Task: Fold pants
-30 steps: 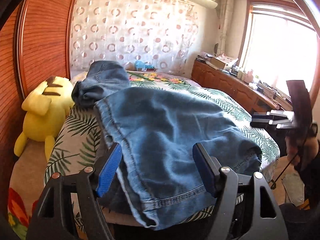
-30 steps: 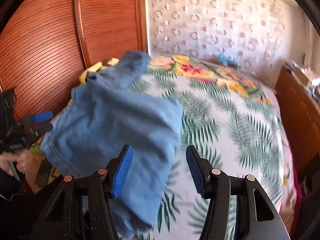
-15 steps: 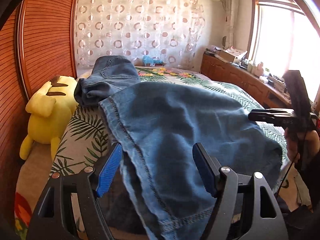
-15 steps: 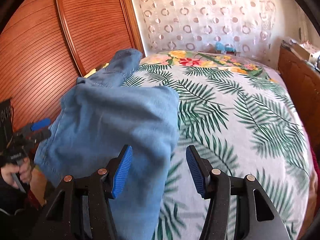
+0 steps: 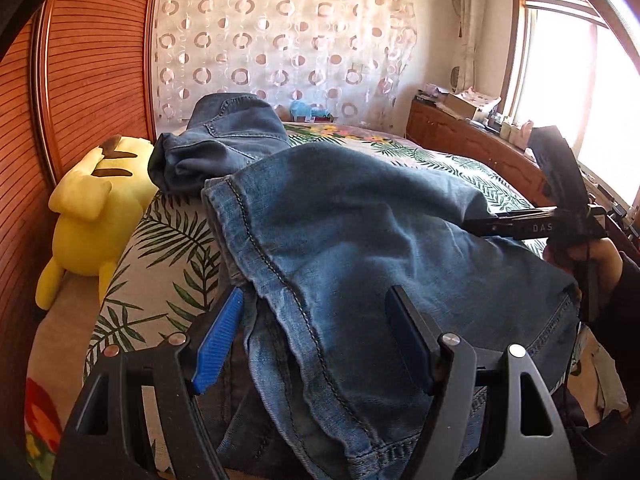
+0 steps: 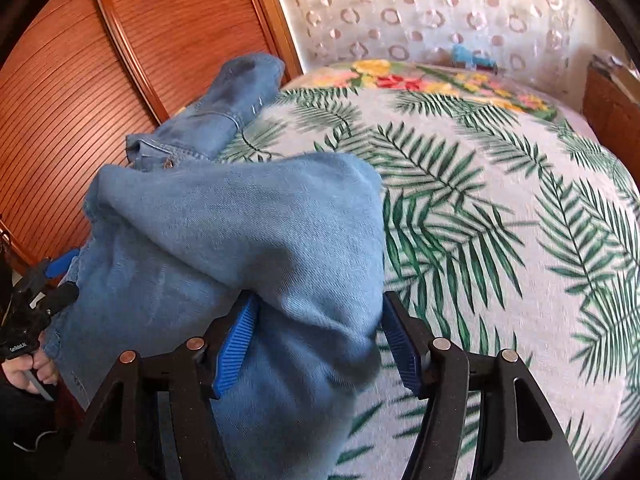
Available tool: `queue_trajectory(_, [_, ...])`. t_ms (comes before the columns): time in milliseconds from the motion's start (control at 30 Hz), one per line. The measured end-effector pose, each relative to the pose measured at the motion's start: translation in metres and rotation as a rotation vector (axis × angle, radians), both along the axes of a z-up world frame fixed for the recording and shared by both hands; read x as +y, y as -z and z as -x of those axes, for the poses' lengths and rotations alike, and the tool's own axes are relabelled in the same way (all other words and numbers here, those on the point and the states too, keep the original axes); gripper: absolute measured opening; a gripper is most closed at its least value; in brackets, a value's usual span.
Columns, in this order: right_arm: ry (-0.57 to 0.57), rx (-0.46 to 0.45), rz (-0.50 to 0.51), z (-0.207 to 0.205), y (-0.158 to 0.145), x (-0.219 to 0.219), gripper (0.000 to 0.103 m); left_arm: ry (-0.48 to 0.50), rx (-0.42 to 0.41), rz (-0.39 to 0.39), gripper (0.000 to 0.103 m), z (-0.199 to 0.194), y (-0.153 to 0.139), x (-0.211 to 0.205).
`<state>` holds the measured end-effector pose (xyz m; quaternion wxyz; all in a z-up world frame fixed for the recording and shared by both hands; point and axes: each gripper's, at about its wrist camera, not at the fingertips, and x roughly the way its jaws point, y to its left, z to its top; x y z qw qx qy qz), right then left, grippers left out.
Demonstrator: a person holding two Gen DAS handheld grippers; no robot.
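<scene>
Blue jeans lie bunched on the near corner of a bed with a palm-leaf cover. The waist end is heaped towards the back left, and a hem hangs over the front edge. My left gripper stands open low over the jeans, its fingers straddling a stitched seam. My right gripper has a thick fold of the jeans between its jaws, which are opening; the right pad stands clear of the cloth. In the left wrist view, the right gripper's fingers reach into the denim from the right.
A yellow plush toy sits between the bed and a slatted wooden wardrobe door on the left. A low wooden cabinet with clutter runs under the window on the right. A dotted curtain hangs behind the bed.
The right gripper has swung down and in over the jeans, and its jaws stand wider. The denim has bulged into a higher fold. The left gripper has crept slightly forward and lower.
</scene>
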<state>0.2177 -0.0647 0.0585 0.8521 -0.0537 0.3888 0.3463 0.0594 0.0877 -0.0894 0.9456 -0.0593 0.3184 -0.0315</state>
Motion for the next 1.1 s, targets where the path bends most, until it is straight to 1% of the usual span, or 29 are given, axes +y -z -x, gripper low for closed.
queue_trajectory(33, [-0.008, 0.005, -0.007, -0.002, 0.001, 0.001, 0.065, -0.001, 0.001, 0.0, 0.074, 0.0, 0.001, 0.001])
queue_trajectory(67, [-0.015, 0.012, -0.015, -0.004, 0.002, 0.002, 0.061, -0.003, 0.001, 0.001, 0.074, 0.0, 0.001, 0.001])
queue_trajectory(100, [-0.026, 0.022, -0.025, -0.006, 0.004, 0.004, 0.049, -0.005, 0.001, 0.001, 0.074, 0.0, 0.001, 0.001])
queue_trajectory(133, [-0.04, 0.025, -0.04, -0.006, 0.004, 0.005, 0.03, -0.006, 0.001, 0.002, 0.074, -0.001, 0.002, 0.003])
queue_trajectory(200, [-0.046, -0.001, -0.058, -0.001, -0.001, 0.004, 0.013, -0.01, -0.002, 0.005, 0.074, -0.001, 0.0, 0.006])
queue_trajectory(233, [-0.014, -0.057, -0.034, 0.003, -0.007, 0.004, 0.01, -0.012, -0.006, 0.006, 0.074, 0.0, -0.001, 0.006])
queue_trajectory(267, [0.013, -0.094, -0.014, 0.008, -0.012, 0.005, 0.01, -0.012, -0.01, 0.008, 0.074, -0.001, -0.002, 0.007])
queue_trajectory(333, [0.024, -0.16, -0.024, 0.019, -0.028, 0.005, 0.009, -0.01, -0.017, 0.009, 0.074, -0.001, -0.006, 0.006])
queue_trajectory(400, [0.032, -0.189, -0.042, 0.022, -0.042, 0.002, 0.009, -0.006, -0.028, 0.006, 0.074, -0.001, -0.01, 0.003])
queue_trajectory(467, [0.044, -0.223, -0.034, 0.022, -0.055, -0.005, 0.009, -0.002, -0.038, 0.007, 0.074, -0.001, -0.015, 0.001])
queue_trajectory(567, [0.091, -0.252, -0.023, 0.016, -0.07, -0.025, 0.009, 0.012, -0.053, 0.007, 0.074, -0.004, -0.021, -0.004])
queue_trajectory(700, [0.206, -0.279, 0.015, -0.003, -0.082, -0.07, 0.009, 0.036, -0.066, 0.005, 0.074, -0.009, -0.026, -0.013])
queue_trajectory(767, [0.29, -0.277, 0.07, -0.022, -0.076, -0.097, 0.009, 0.054, -0.069, 0.007, 0.074, -0.014, -0.029, -0.02])
queue_trajectory(800, [0.33, -0.248, 0.086, -0.035, -0.068, -0.113, 0.01, 0.062, -0.071, 0.007, 0.074, -0.017, -0.031, -0.023])
queue_trajectory(867, [0.373, -0.174, 0.11, -0.057, -0.05, -0.139, 0.012, 0.085, -0.077, 0.003, 0.074, -0.023, -0.034, -0.034])
queue_trajectory(900, [0.377, -0.14, 0.104, -0.065, -0.041, -0.15, 0.015, 0.096, -0.08, 0.002, 0.074, -0.025, -0.035, -0.039])
queue_trajectory(933, [0.378, -0.107, 0.103, -0.072, -0.031, -0.161, 0.021, 0.108, -0.081, 0.001, 0.074, -0.027, -0.036, -0.044])
queue_trajectory(1000, [0.405, -0.1, 0.125, -0.073, -0.022, -0.174, 0.022, 0.136, -0.082, -0.003, 0.074, -0.031, -0.038, -0.056])
queue_trajectory(1067, [0.407, -0.106, 0.11, -0.068, -0.018, -0.186, 0.025, 0.17, -0.086, -0.007, 0.074, -0.033, -0.039, -0.069])
queue_trajectory(1100, [0.407, -0.108, 0.099, -0.061, -0.016, -0.191, 0.029, 0.188, -0.082, -0.004, 0.074, -0.034, -0.038, -0.076])
